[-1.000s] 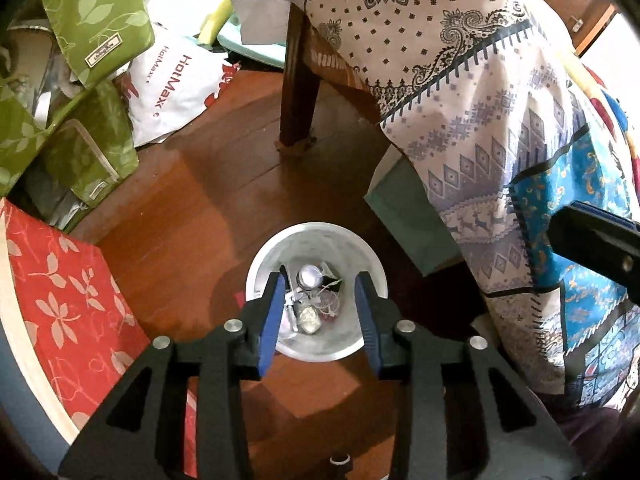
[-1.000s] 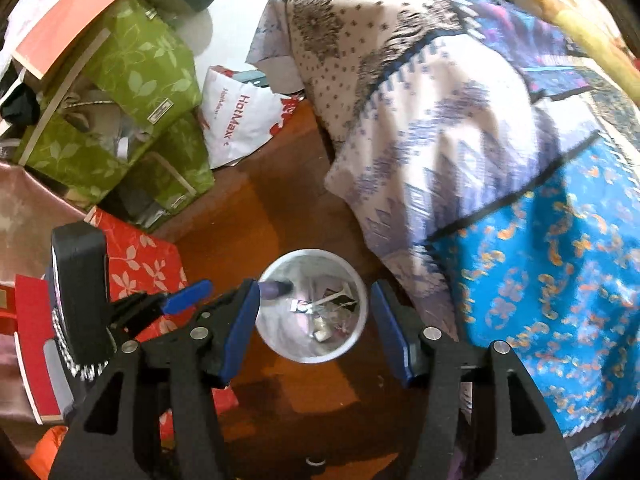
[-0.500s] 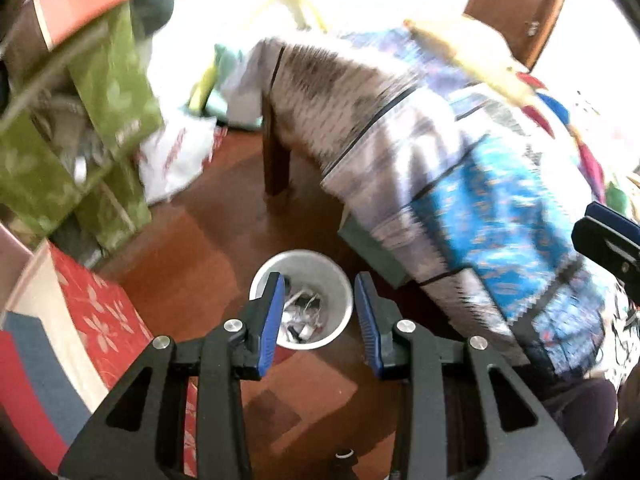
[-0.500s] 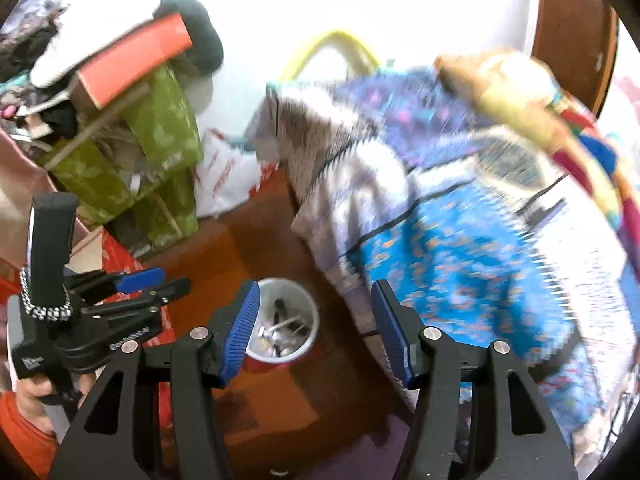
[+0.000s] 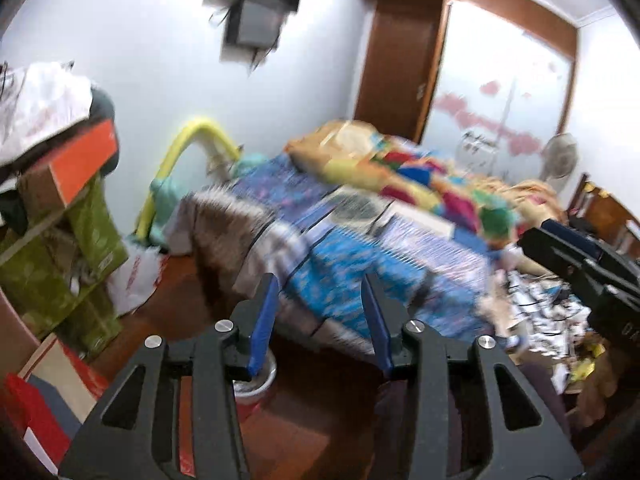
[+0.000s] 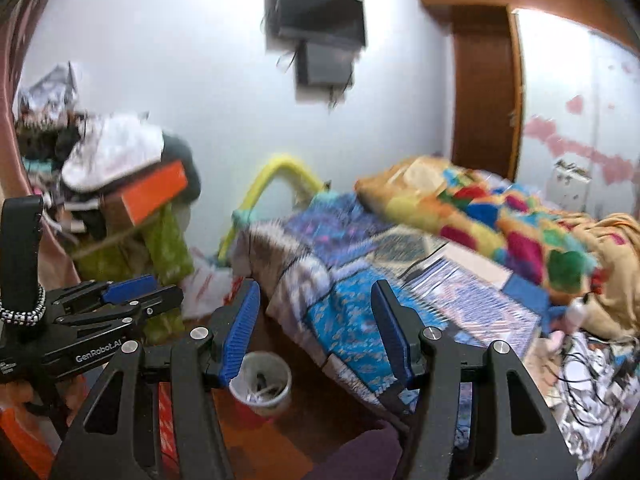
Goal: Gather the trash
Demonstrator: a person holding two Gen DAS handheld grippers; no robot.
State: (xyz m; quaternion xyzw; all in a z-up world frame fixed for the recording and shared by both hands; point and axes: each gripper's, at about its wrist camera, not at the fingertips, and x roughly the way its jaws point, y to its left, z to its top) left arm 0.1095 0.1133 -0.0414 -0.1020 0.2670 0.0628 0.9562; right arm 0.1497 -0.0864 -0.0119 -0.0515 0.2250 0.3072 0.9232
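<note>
My left tongs [image 5: 316, 312] are spreading apart with nothing between their blue pads, only the patterned bedspread [image 5: 340, 272] showing through the gap. My right tongs [image 6: 316, 332] stand parted and empty too, aimed toward the bed. The trash cup [image 6: 262, 380], white inside and red outside, sits on the wooden floor [image 6: 256, 444] just beside the foot of the bed, holding a few crumpled scraps; in the left view only a sliver of its rim [image 5: 267, 376] peeks out behind the left pad. In the right view my left tongs' black body appears at the left edge [image 6: 100, 320]. Green boxes [image 5: 80, 248] are stacked against the wall to the left, with an orange box on top. The frames are blurred, so finer detail is lost.
</note>
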